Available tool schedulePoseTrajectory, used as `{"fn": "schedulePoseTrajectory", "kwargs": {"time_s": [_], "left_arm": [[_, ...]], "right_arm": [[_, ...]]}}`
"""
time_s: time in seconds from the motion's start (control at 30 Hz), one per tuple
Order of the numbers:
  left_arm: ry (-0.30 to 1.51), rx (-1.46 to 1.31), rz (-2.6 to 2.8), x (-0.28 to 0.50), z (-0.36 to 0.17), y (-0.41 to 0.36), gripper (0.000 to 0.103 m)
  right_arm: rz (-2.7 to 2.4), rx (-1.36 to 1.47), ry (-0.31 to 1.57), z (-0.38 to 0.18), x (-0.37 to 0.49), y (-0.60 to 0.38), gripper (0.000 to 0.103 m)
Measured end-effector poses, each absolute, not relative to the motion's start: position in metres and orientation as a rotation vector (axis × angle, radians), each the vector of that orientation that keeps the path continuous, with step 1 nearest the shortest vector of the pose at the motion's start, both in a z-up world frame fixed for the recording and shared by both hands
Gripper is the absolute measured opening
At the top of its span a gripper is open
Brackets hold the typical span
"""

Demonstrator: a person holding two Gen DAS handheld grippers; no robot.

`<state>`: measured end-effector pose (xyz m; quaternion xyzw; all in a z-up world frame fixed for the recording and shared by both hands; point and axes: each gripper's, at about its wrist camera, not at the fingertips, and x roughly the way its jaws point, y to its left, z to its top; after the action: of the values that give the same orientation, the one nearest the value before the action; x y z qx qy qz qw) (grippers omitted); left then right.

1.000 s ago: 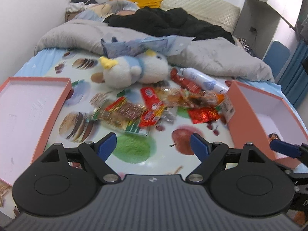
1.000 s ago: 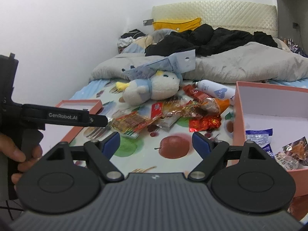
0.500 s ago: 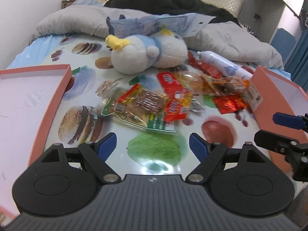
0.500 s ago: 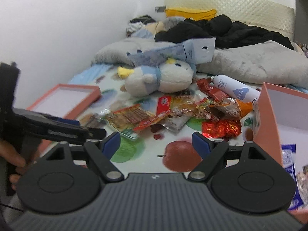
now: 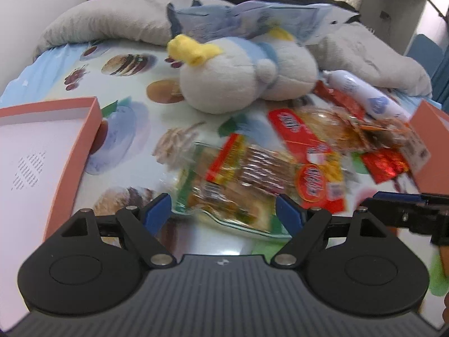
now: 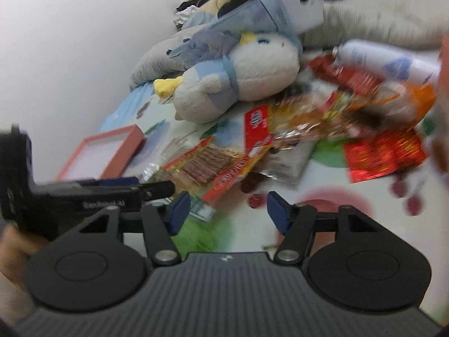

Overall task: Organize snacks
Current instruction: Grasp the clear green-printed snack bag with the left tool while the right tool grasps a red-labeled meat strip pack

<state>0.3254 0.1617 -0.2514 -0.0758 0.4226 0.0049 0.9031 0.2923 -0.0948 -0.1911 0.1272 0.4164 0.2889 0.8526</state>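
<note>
Snacks (image 5: 280,168) are lying in a loose heap on the bed (image 5: 126,129), on a sheet printed with food pictures, between a plush (image 5: 241,75) behind them and two pink boxes: a shallow lid (image 5: 84,129) at the left and a box (image 5: 432,129) at the right edge of the left wrist view. A clear biscuit pack (image 5: 238,185) is sitting nearest, partly under a red wafer bar (image 5: 308,154); a shiny red packet (image 5: 384,163) and a white bottle (image 5: 367,95) are lying further right, the bottle just behind the heap near a grey duvet (image 5: 112,25). The left gripper (image 5: 224,210) is tilting down over the near edge of the biscuit pack, its blue pads wide apart and gripping nothing; whether they are touching the pack cannot be told through the blur. The right gripper (image 6: 227,210) is pointing down at the bare sheet just in front of the heap, rolled so the scene looks slanted; its jaws are closing, with nothing between them. In the right wrist view the left gripper is reaching in from the left, a hand (image 6: 16,247) wrapping its handle, its tip over the biscuit pack's corner. In the left wrist view the right gripper's fingers (image 5: 398,199) are showing at the right, beside the box.
</note>
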Motion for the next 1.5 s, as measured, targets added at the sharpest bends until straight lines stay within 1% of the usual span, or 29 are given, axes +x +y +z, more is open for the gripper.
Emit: {"fn": "schedulePoseTrajectory", "kwargs": {"time_s": [0.1, 0.17, 0.2, 0.23, 0.3, 0.37, 0.47, 0.5, 0.6, 0.63, 0.67, 0.83, 1.03, 1.17, 1.33, 1.5], "left_arm": [[0.899, -0.08, 0.0, 0.336, -0.26, 0.164, 0.087], [0.888, -0.036, 0.007, 0.339, -0.263, 0.166, 0.092], [0.892, -0.036, 0.003, 0.342, -0.265, 0.167, 0.092], [0.904, -0.043, -0.008, 0.345, -0.267, 0.17, 0.092], [0.904, -0.039, -0.039, 0.348, -0.27, 0.171, 0.092], [0.894, -0.011, -0.056, 0.349, -0.271, 0.168, 0.092], [0.887, -0.014, -0.065, 0.35, -0.274, 0.165, 0.092], [0.884, -0.017, -0.074, 0.349, -0.275, 0.163, 0.092], [0.873, -0.001, -0.066, 0.346, -0.278, 0.157, 0.09], [0.87, -0.001, -0.065, 0.344, -0.278, 0.154, 0.084], [0.868, 0.002, -0.069, 0.342, -0.278, 0.152, 0.082], [0.876, 0.004, -0.072, 0.335, -0.276, 0.145, 0.07], [0.891, -0.017, -0.083, 0.323, -0.272, 0.14, 0.061], [0.903, -0.048, -0.085, 0.306, -0.268, 0.137, 0.058], [0.919, -0.074, -0.08, 0.281, -0.265, 0.121, 0.057], [0.926, -0.105, -0.077, 0.26, -0.263, 0.102, 0.053]], "right_arm": [[0.601, 0.352, 0.918, -0.206, 0.313, -0.088, 0.055], [0.599, 0.391, 0.937, -0.215, 0.324, -0.087, 0.054], [0.598, 0.397, 0.941, -0.219, 0.327, -0.086, 0.052], [0.593, 0.397, 0.95, -0.223, 0.332, -0.084, 0.046], [0.596, 0.408, 0.954, -0.227, 0.338, -0.081, 0.037], [0.61, 0.423, 0.949, -0.228, 0.341, -0.08, 0.034], [0.606, 0.411, 0.958, -0.231, 0.345, -0.075, 0.024], [0.606, 0.399, 0.966, -0.232, 0.345, -0.073, 0.014], [0.616, 0.382, 0.956, -0.23, 0.344, -0.072, 0.009], [0.62, 0.369, 0.948, -0.228, 0.343, -0.072, 0.008], [0.619, 0.356, 0.943, -0.227, 0.341, -0.071, 0.008], [0.614, 0.363, 0.945, -0.224, 0.335, -0.074, 0.005], [0.622, 0.343, 0.932, -0.212, 0.319, -0.076, 0.004], [0.616, 0.343, 0.934, -0.207, 0.302, -0.083, 0.004], [0.592, 0.347, 0.941, -0.206, 0.275, -0.1, 0.004], [0.553, 0.338, 0.937, -0.199, 0.247, -0.118, 0.004]]}}
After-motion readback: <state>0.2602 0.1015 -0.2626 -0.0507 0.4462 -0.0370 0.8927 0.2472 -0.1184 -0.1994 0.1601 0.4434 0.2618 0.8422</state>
